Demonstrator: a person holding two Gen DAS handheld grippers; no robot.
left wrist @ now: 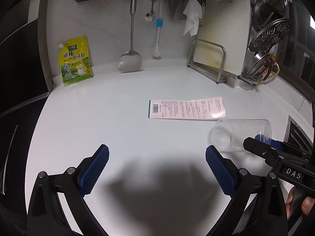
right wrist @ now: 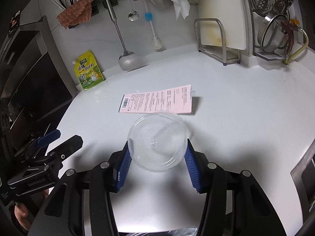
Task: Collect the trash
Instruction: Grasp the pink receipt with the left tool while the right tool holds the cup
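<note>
My right gripper (right wrist: pixel 157 155) is clamped on a clear plastic cup (right wrist: pixel 157 141), its blue pads pressing both sides, the cup's open mouth facing the camera at the centre of the right wrist view; my left gripper (left wrist: pixel 157 169) hangs with its jaws wide apart and nothing between them, above the white counter (left wrist: pixel 98 108). A pink printed package (right wrist: pixel 157 102) lies flat on the counter at twelve o'clock, just beyond the cup; a yellow seasoning pouch (left wrist: pixel 75 61) leans on the wall at ten o'clock.
</note>
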